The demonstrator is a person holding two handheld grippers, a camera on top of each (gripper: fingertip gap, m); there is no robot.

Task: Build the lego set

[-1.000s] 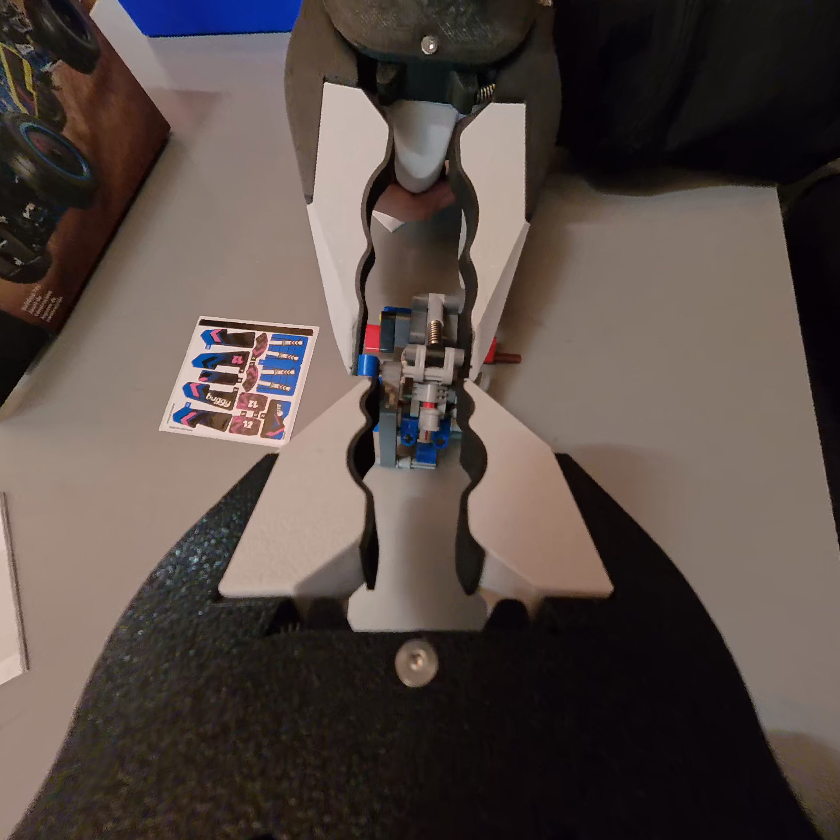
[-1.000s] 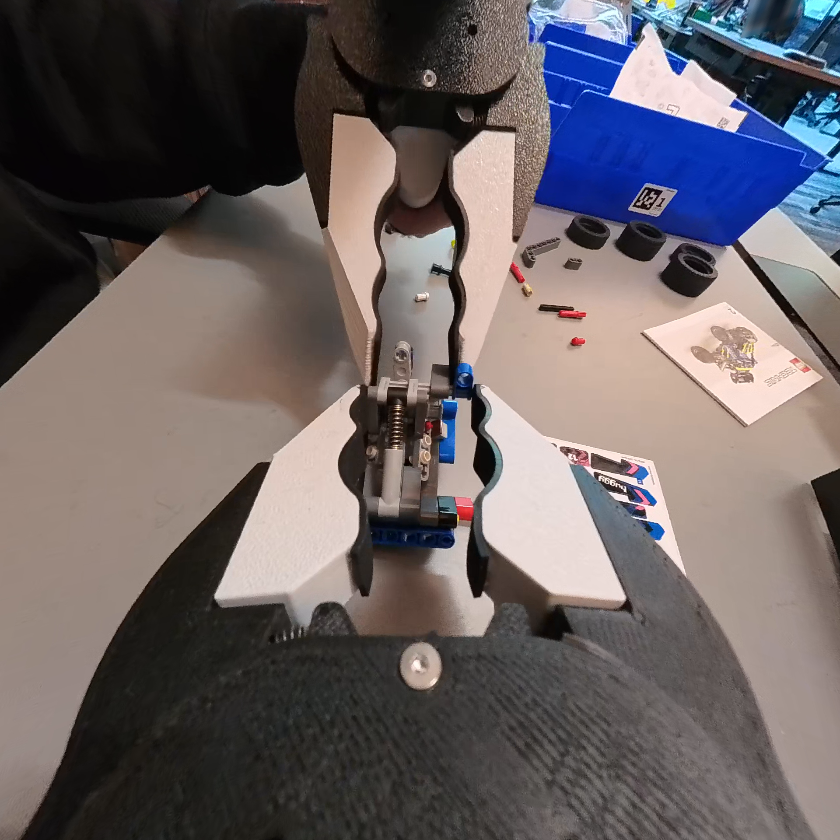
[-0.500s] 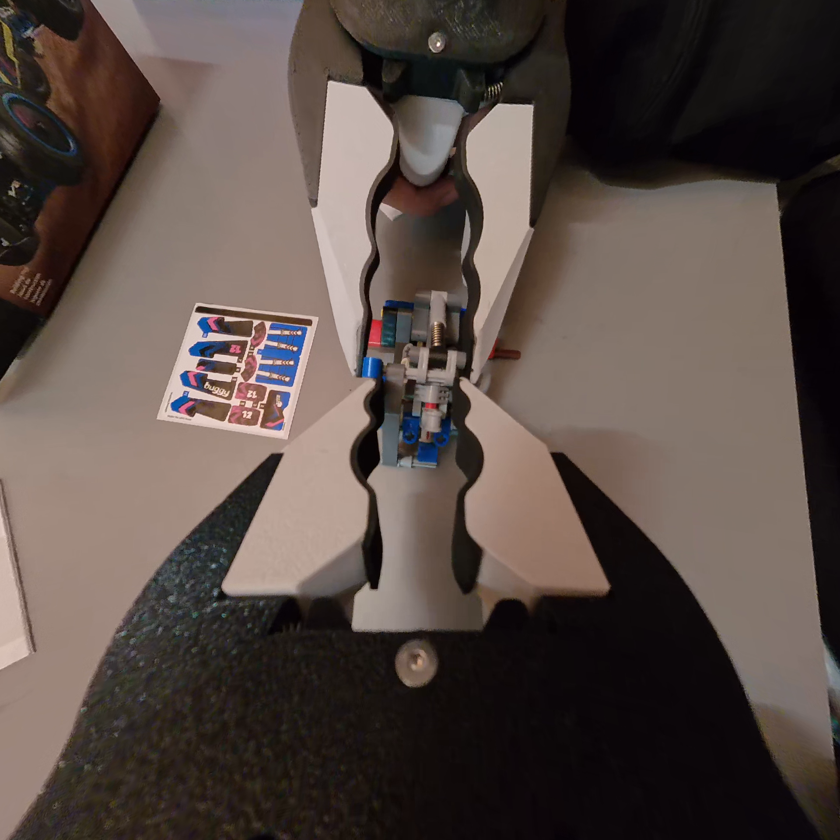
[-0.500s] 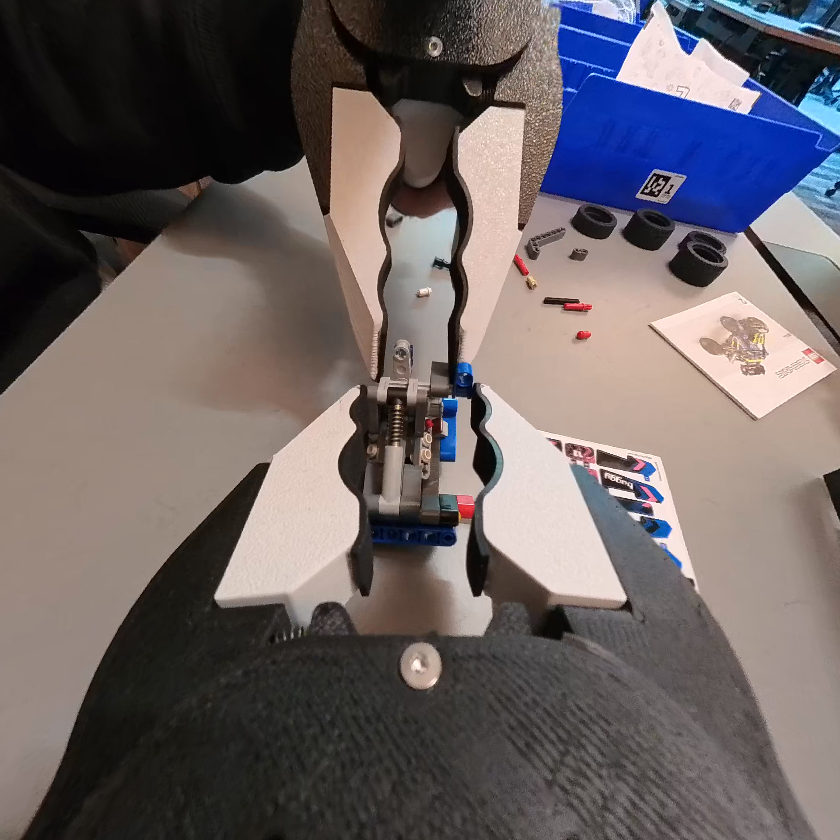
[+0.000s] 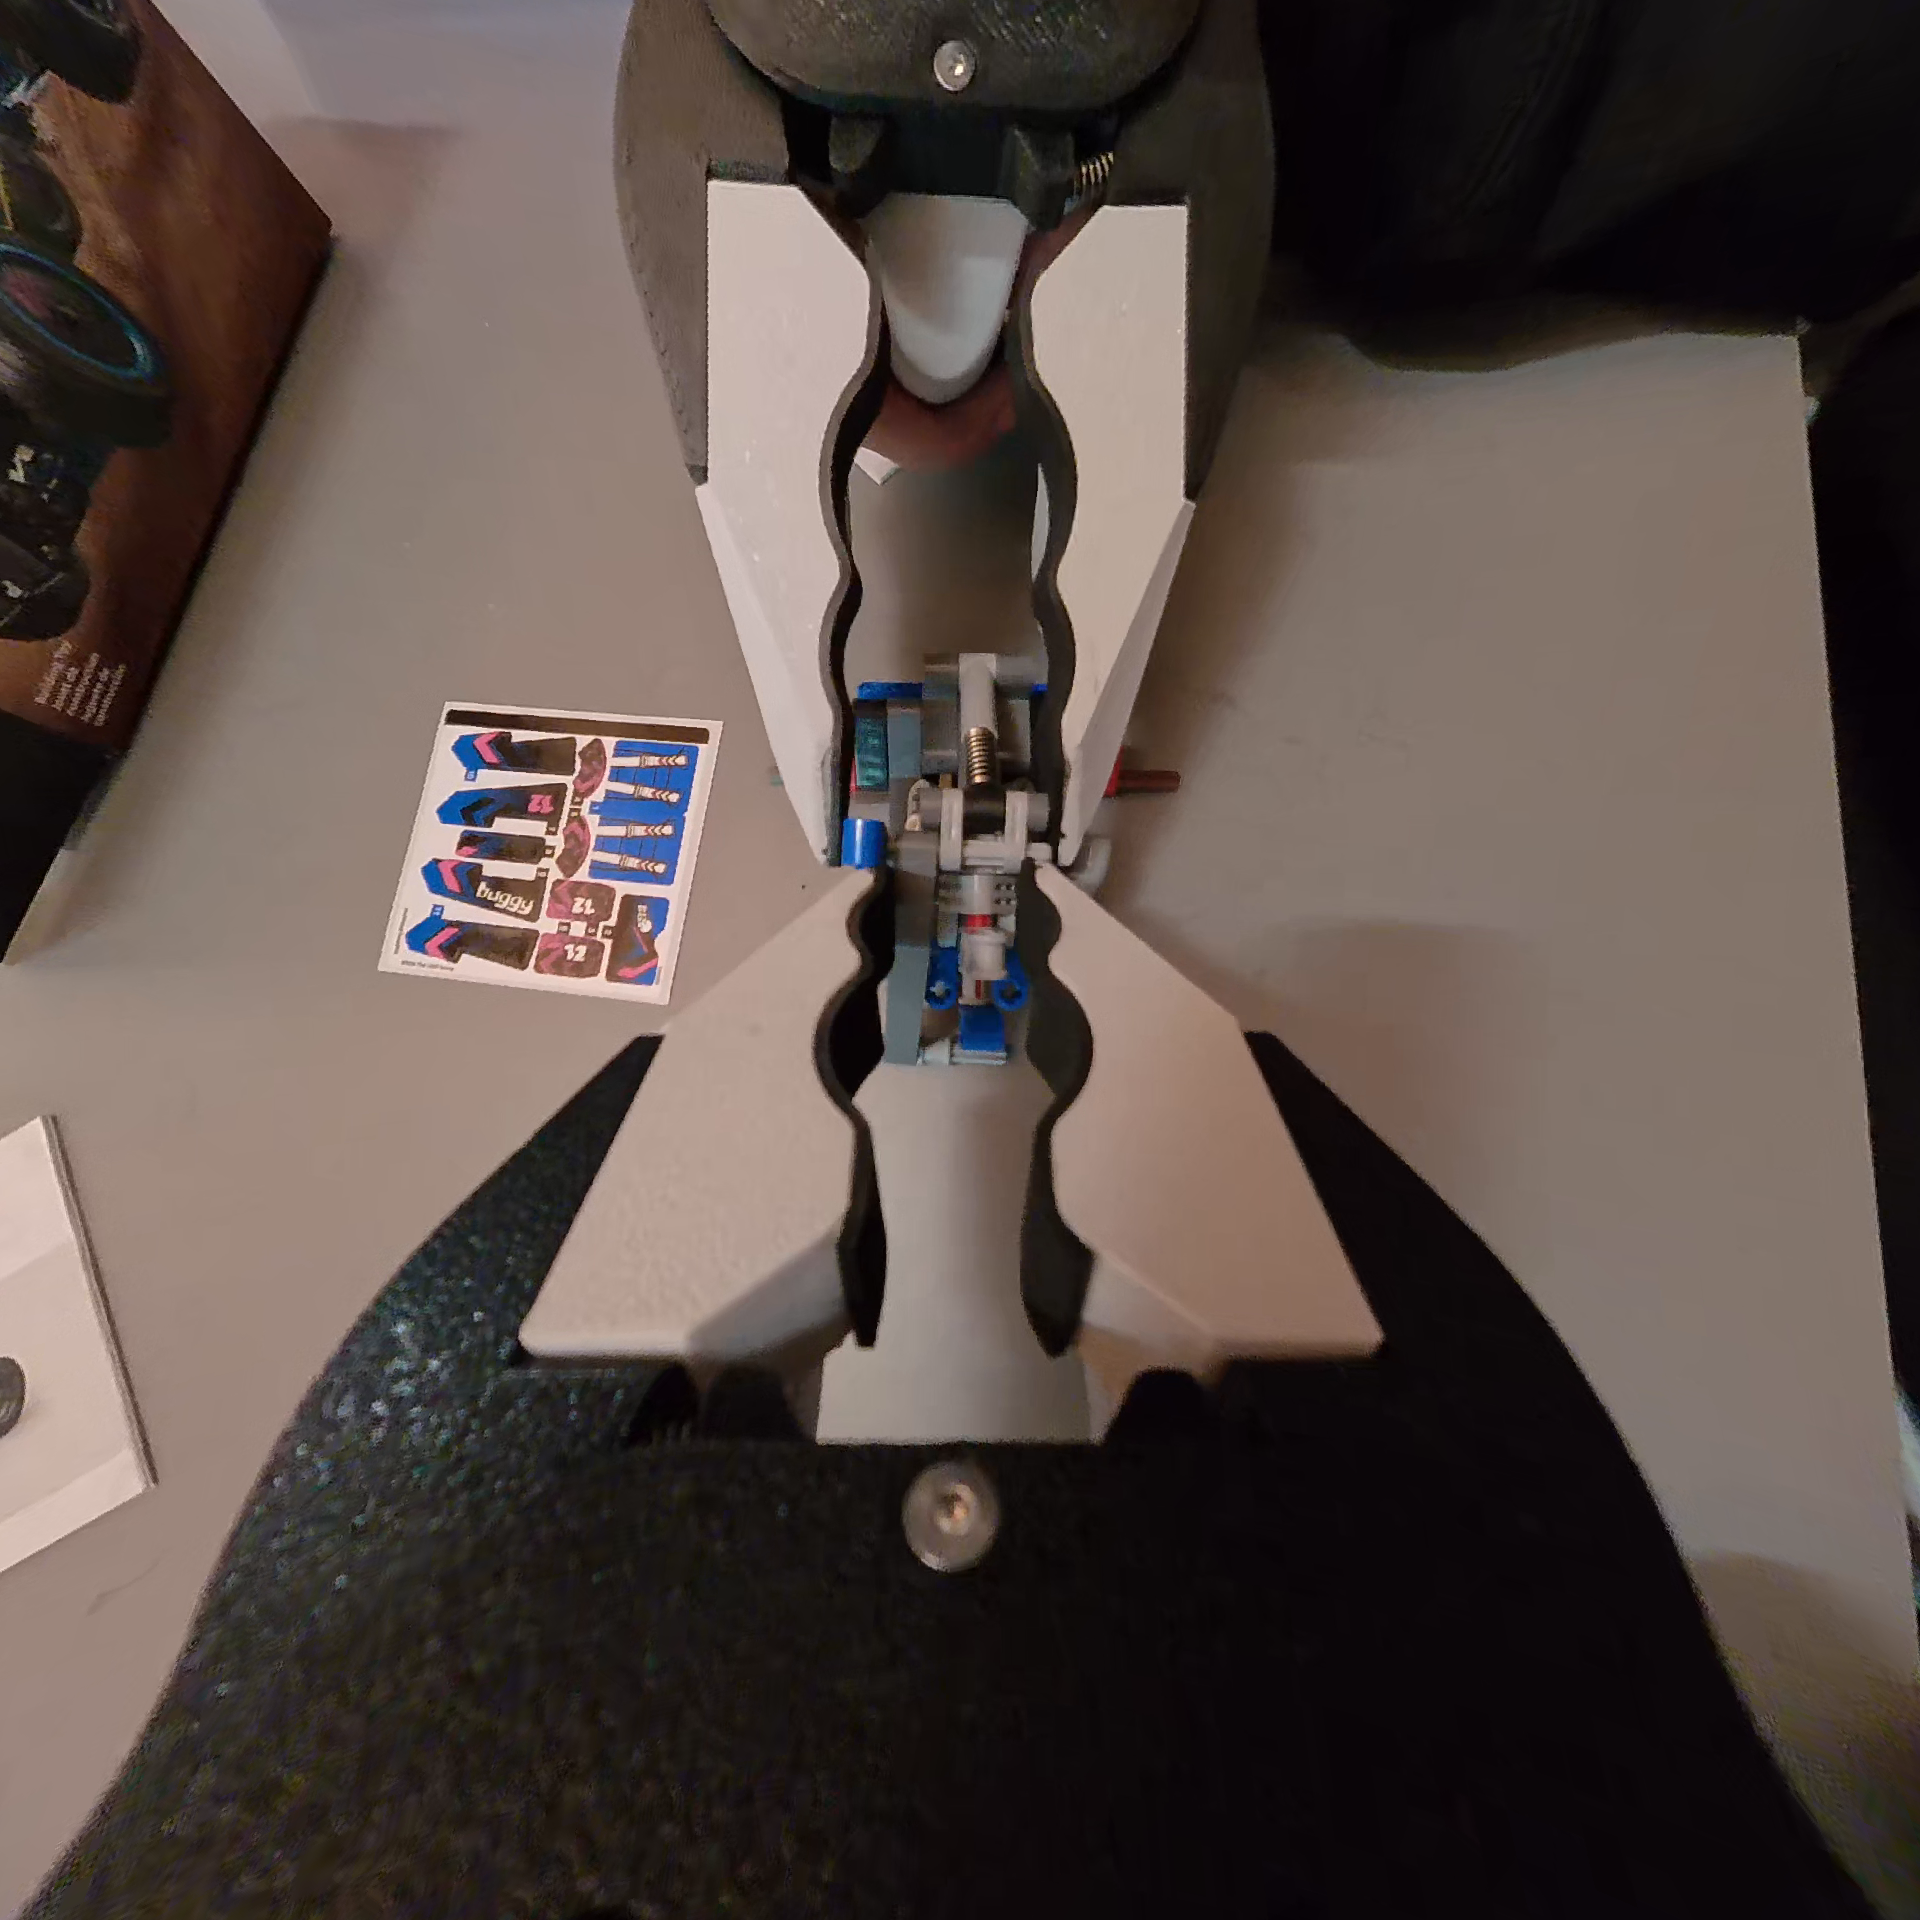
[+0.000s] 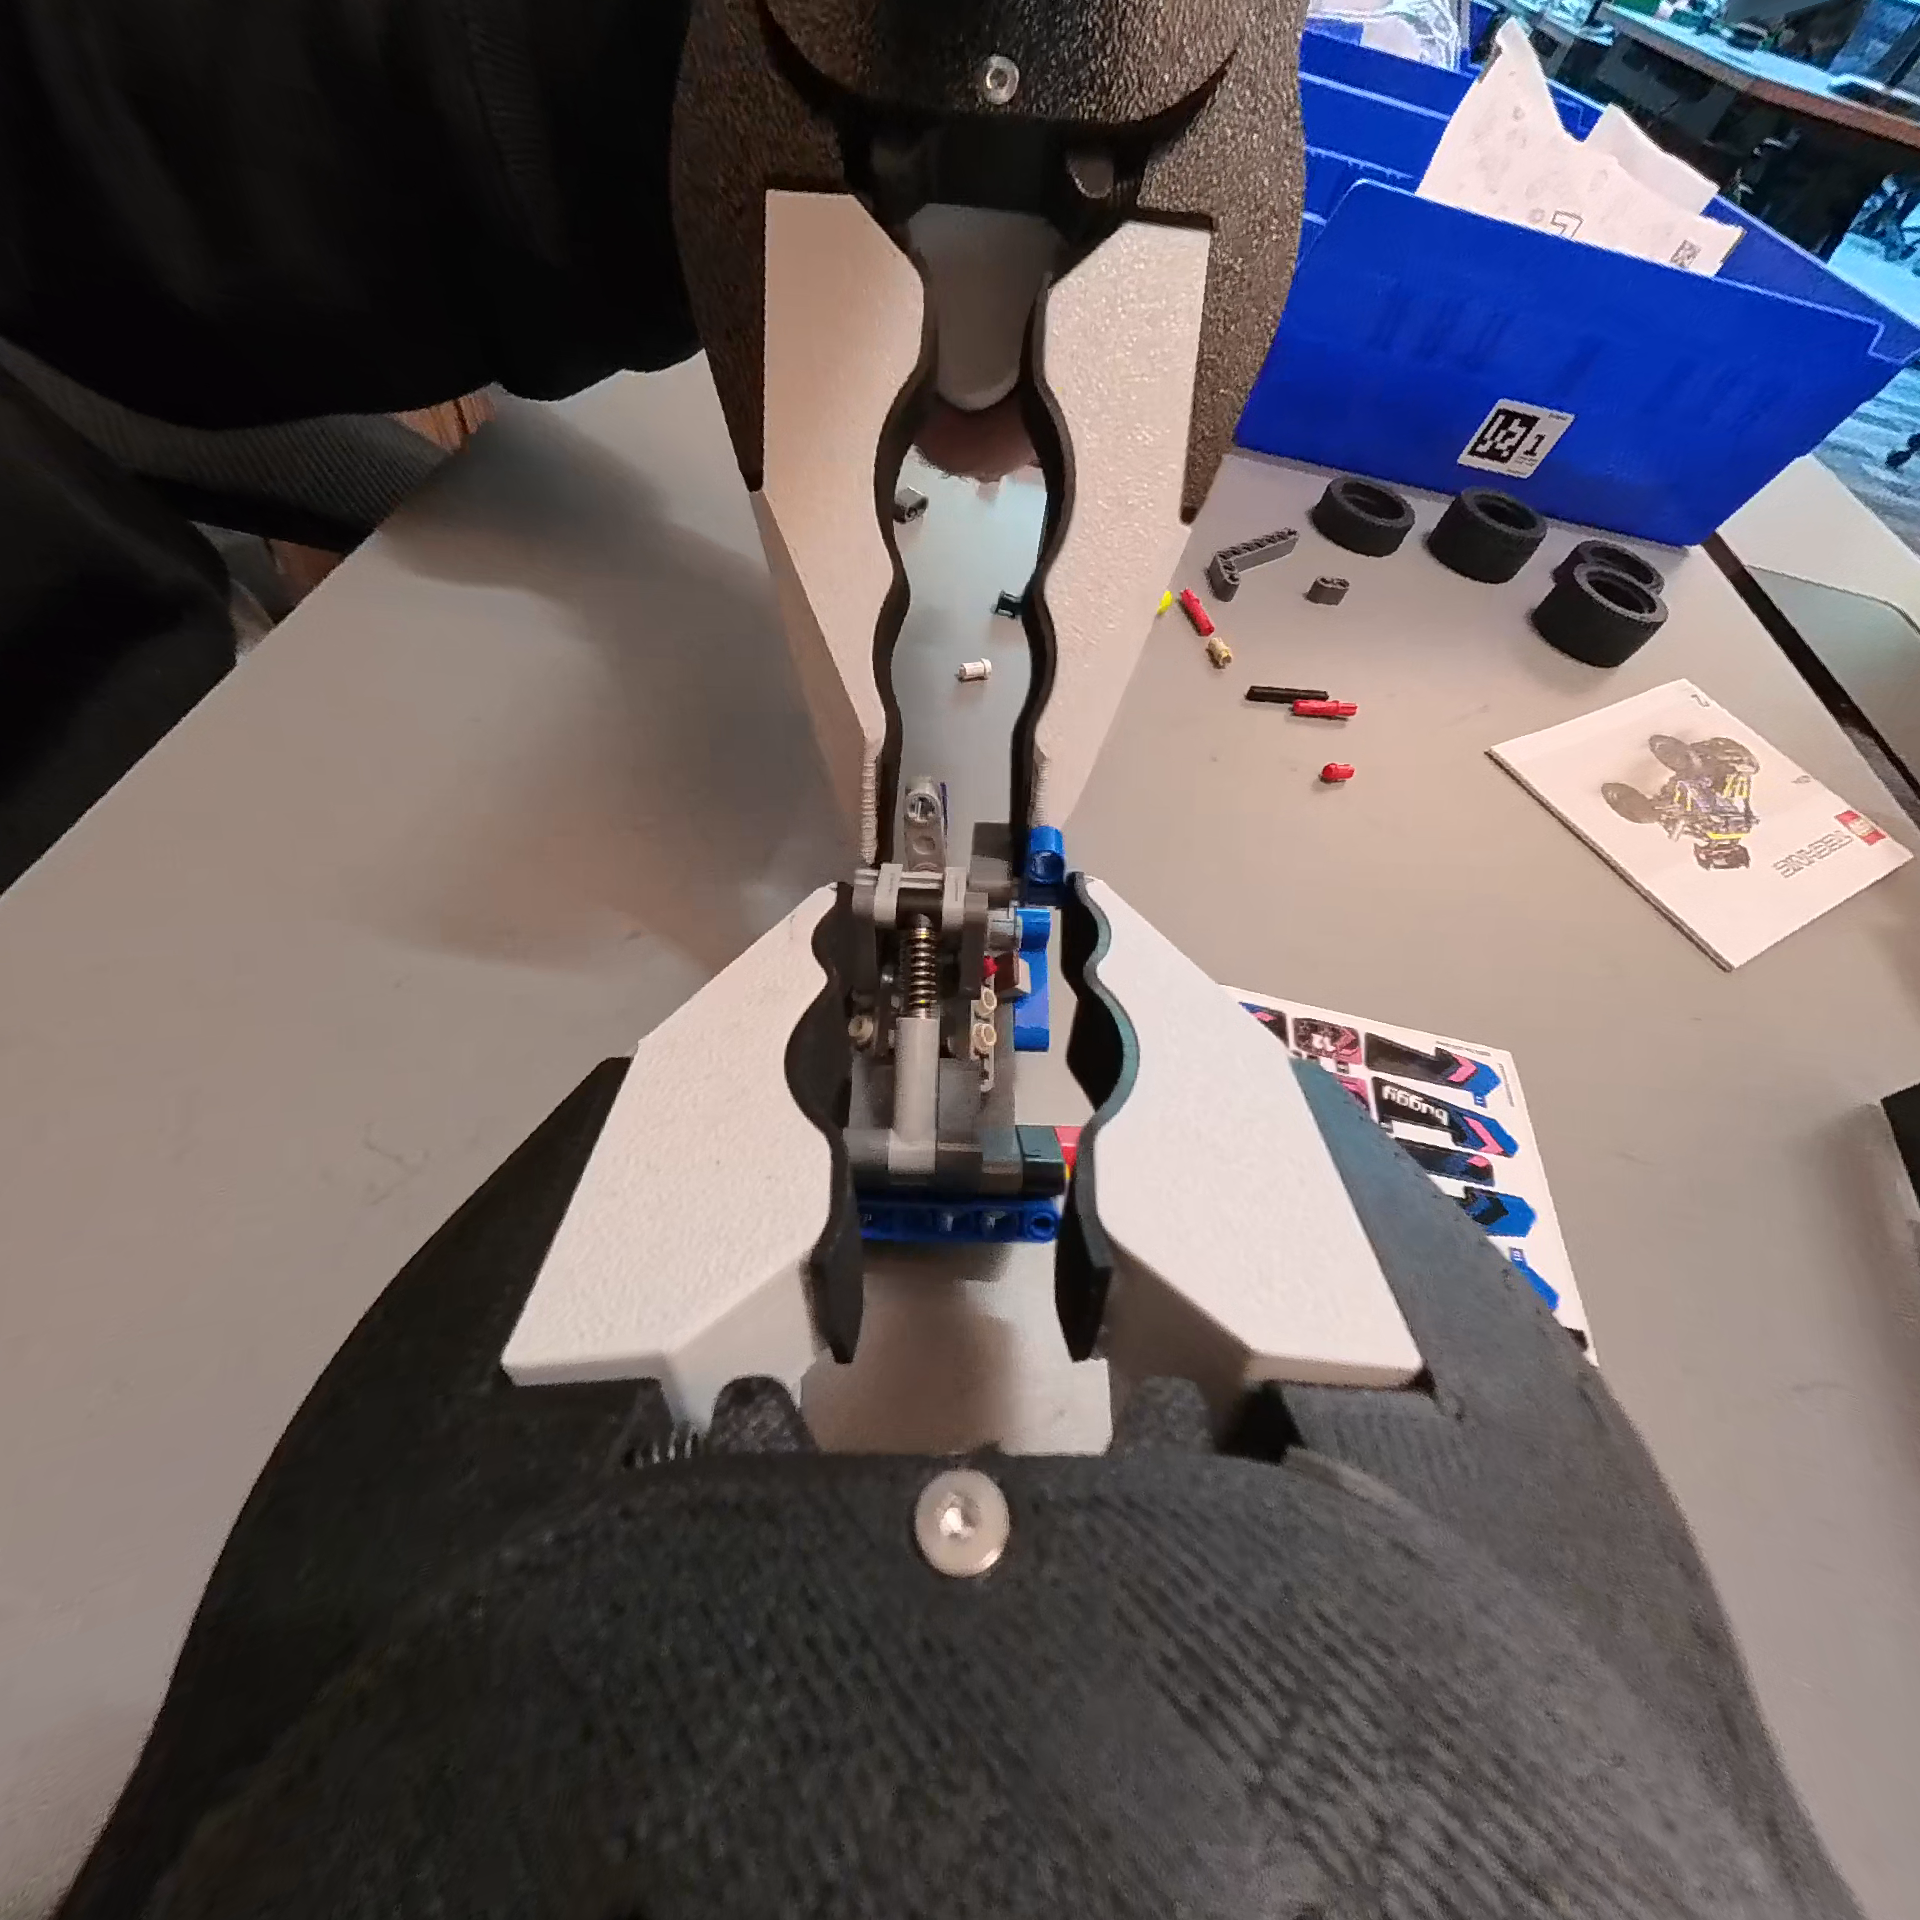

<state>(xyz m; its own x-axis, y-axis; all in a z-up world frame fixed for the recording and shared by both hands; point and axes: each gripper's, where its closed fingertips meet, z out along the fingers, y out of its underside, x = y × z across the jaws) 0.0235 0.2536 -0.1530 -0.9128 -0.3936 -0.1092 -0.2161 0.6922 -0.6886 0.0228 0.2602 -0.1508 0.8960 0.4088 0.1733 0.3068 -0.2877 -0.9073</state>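
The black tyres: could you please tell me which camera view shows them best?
The right wrist view: four black tyres lie in plain sight on the grey table in front of the blue bin. The left wrist view shows no loose tyres, only the sticker sheet and box.

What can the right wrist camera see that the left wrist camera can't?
Only the right wrist view shows the four black rubber tyres, the blue plastic bin, the loose small red and black pins and the whole white instruction booklet.

Only the left wrist view shows the brown cardboard set box.

Both show the grey and blue lego assembly gripped from opposite ends by the left gripper and the right gripper, plus the blue and pink sticker sheet.
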